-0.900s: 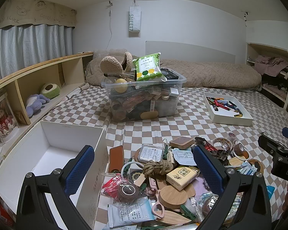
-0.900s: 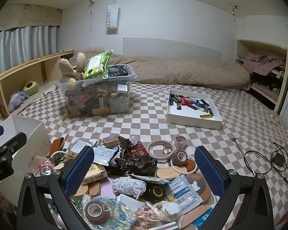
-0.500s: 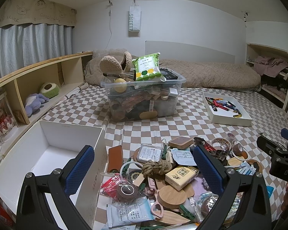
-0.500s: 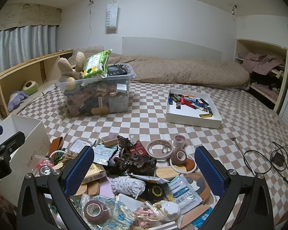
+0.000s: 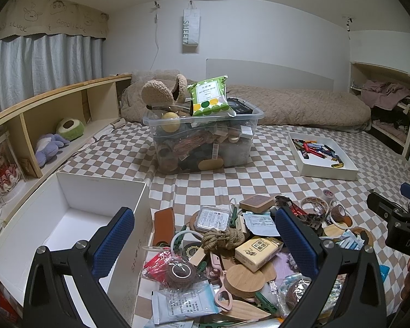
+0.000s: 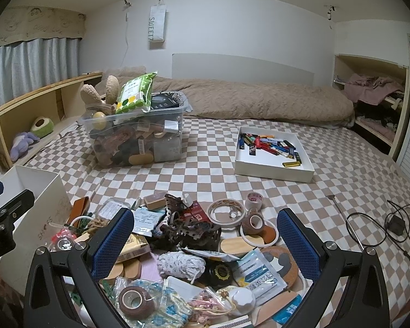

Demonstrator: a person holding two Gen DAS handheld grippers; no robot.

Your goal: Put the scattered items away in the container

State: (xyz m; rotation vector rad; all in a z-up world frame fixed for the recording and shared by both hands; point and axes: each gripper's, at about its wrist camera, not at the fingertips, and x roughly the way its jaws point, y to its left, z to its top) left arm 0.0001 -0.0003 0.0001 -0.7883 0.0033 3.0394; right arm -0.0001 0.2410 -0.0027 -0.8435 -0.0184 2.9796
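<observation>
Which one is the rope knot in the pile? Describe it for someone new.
Start at the big white box on the checkered bed; the clutter pile lies just to its right. Near the pile's middle sits the rope knot, beside a yellow carton. It alone is thick, tan, twisted cord.

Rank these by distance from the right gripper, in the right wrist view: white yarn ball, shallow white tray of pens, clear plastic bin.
1. White yarn ball: between the right gripper's open fingers.
2. Shallow white tray: mid-bed, right.
3. Clear plastic bin: mid-bed, left, about as far as the tray; too close to call.
</observation>
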